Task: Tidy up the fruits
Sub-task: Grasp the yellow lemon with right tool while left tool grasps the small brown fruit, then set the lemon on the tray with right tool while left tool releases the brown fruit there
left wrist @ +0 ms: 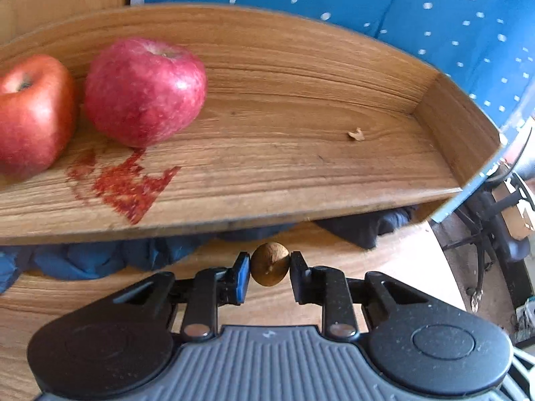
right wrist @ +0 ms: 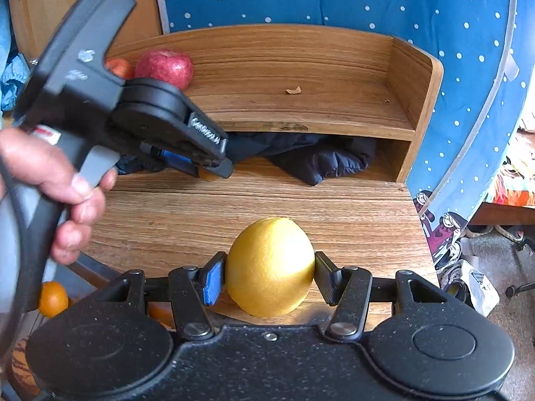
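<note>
Text: embossed lettering on the left gripper [right wrist: 214,172] side arm, seen from the right wrist view, too blurred to read. Two pale sticker marks on its body, unreadable.
Left gripper: [left wrist: 270,269] fingers pressed on a small brown round fruit [left wrist: 270,264], one pad each side. Held in front of the shelf edge, above the desk. In the right wrist view the same fruit shows only as an orange sliver at the fingertips.
Right gripper: [right wrist: 269,275] clamped on a yellow lemon [right wrist: 270,267], blue pad on the left flank, black pad on the right. Lemon over the near part of the desk [right wrist: 351,214]; contact with the wood cannot be told.
Hand: left hand [right wrist: 57,183] wrapped round the left gripper's grey handle, fills the left side of the right wrist view.
Shelf: wooden shelf [left wrist: 301,153] with raised back and side walls, standing on the desk.
Apples: two red apples on the shelf's left end, larger apple [left wrist: 145,90] beside a second apple [left wrist: 31,113], just about touching.
Stain: red speckled patch [left wrist: 123,187] on the shelf in front of the apples.
Scrap: small tan flake [left wrist: 356,134] on the shelf toward the right end.
Below shelf: dark blue cloth [right wrist: 317,157] stuffed into the gap under it.
Other: small orange [right wrist: 51,299] low left, off the desk edge. Blue white-dotted fabric [right wrist: 334,0] behind the shelf.
</note>
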`<state>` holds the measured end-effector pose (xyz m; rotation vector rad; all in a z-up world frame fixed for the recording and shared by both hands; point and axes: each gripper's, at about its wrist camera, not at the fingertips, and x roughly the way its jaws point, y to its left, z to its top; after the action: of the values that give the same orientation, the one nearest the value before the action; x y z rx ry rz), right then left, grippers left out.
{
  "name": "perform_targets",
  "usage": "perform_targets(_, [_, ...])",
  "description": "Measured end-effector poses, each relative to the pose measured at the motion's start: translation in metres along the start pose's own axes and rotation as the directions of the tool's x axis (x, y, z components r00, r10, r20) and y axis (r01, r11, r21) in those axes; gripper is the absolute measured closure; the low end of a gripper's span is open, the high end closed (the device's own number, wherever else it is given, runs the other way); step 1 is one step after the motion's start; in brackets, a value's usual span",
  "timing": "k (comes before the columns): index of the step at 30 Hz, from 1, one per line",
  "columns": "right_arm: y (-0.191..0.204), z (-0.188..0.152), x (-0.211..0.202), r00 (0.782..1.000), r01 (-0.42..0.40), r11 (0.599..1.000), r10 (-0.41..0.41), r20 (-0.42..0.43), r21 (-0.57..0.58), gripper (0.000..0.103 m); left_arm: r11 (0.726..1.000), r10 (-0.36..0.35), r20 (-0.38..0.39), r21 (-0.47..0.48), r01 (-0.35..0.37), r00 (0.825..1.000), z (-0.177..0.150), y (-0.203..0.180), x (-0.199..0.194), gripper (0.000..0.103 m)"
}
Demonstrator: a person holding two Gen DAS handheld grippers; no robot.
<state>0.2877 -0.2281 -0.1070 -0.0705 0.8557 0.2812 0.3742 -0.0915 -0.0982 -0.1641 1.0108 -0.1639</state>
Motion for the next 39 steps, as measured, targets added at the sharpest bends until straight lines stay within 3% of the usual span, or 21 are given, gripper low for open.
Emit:
perform_targets(8, [0.009, -0.002, -0.021, 0.998, -0.042, 0.999, 0.043, 0.039, -0.026, 0.046, 1.000, -0.019, 0.014, 0.002, 0.019, 1.000, -0.025, 0.016, -0.058, 0.075])
perform_targets(17, [0.024, -0.023, -0.039, 0.994, -0.105, 0.993, 0.106, 0.007, -0.054, 0.046, 1.000, -0.022, -0.020, -0.009, 0.022, 1.000, -0.063, 0.035, -0.104, 0.075])
perform_targets(24, [0.033, -0.034, -0.043, 0.992, -0.124, 0.989, 0.123, -0.015, -0.080, 0.046, 0.999, 0.001, -0.087, -0.041, -0.004, 0.996, -0.088, 0.038, -0.102, 0.075])
perform_targets(39, [0.035, -0.036, -0.035, 0.990, -0.138, 0.983, 0.133, -0.044, -0.118, 0.046, 0.999, 0.040, -0.150, -0.017, -0.044, 0.988, -0.095, 0.034, -0.090, 0.075])
